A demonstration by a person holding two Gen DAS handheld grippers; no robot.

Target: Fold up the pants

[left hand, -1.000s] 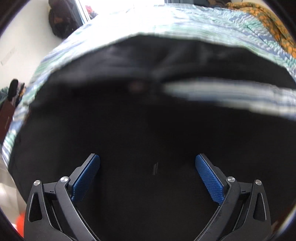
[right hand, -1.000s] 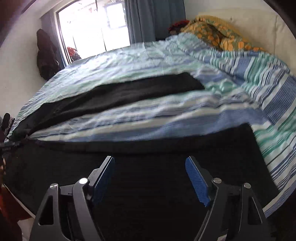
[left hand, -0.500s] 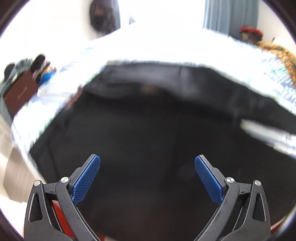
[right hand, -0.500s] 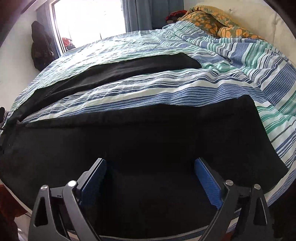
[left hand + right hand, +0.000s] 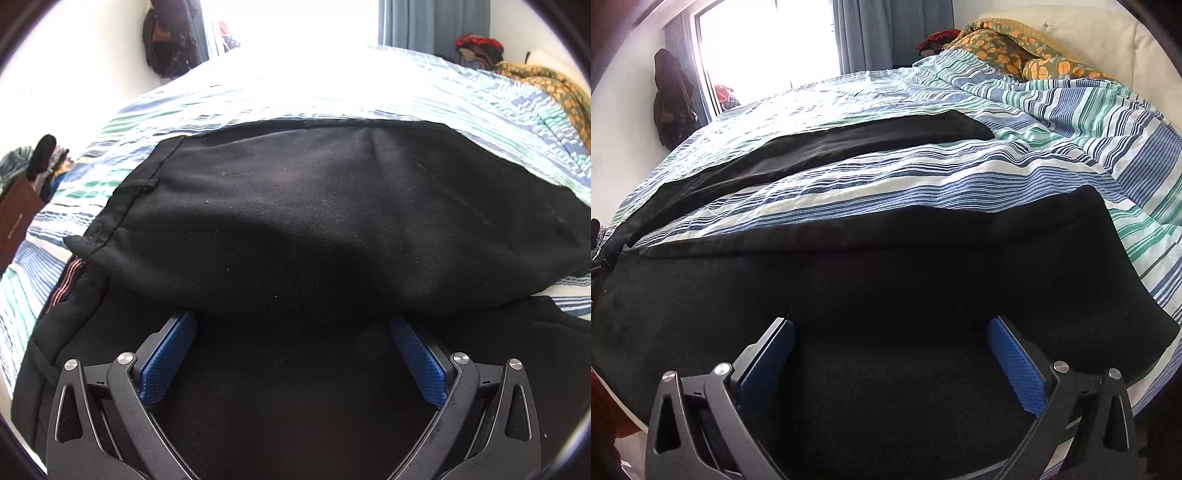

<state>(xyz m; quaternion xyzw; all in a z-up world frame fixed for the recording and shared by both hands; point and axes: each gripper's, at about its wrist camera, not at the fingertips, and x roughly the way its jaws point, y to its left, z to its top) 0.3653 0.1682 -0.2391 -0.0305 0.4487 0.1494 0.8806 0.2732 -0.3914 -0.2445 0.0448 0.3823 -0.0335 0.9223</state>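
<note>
Black pants (image 5: 314, 221) lie spread on a striped bed. In the left wrist view the waistband end with a belt loop (image 5: 142, 185) fills the middle. My left gripper (image 5: 295, 332) is open, low over the black cloth, its fingertips tucked under a raised fold. In the right wrist view the near leg (image 5: 886, 280) runs across the front and the far leg (image 5: 827, 147) lies apart behind it, with striped sheet between them. My right gripper (image 5: 892, 336) is open, just above the near leg, holding nothing.
The striped bedspread (image 5: 1052, 122) covers the bed. An orange floral blanket (image 5: 1015, 51) is bunched at the headboard end. A dark bag (image 5: 670, 99) hangs on the wall by the bright window. A brown box (image 5: 16, 218) stands left of the bed.
The left gripper has swung and come down close to the waistband end; its view is now sharp. The right gripper has moved lower and nearer to the near leg. Both stay open.
</note>
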